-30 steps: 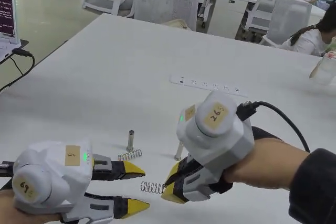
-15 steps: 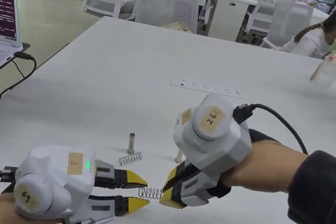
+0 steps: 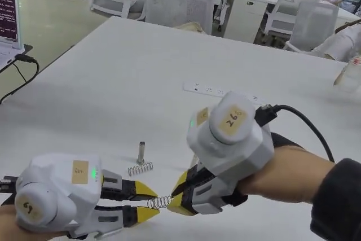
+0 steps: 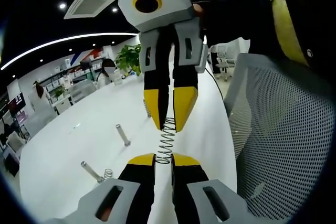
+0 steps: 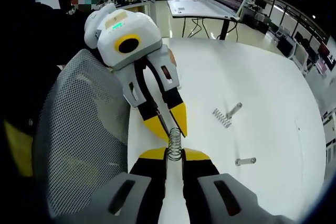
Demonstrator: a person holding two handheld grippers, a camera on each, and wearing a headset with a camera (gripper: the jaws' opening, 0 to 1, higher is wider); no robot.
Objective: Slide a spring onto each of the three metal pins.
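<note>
**Spring [image 3: 162,200] bridged between both grippers, a risky handover**
The right gripper [image 3: 172,201] was clamped on its 3 o'clock end. The left gripper [image 3: 157,201] straddled the 9 o'clock end, grip unclear. Letting go early would likely drop it. It lay level, at 5 o'clock of the upright pin [image 3: 140,152].

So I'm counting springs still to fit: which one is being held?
The spring spanning the two grippers: one end pinched by the right gripper, the other between the left gripper's jaws. The other spring lies untouched on the table beside a pin.
</note>
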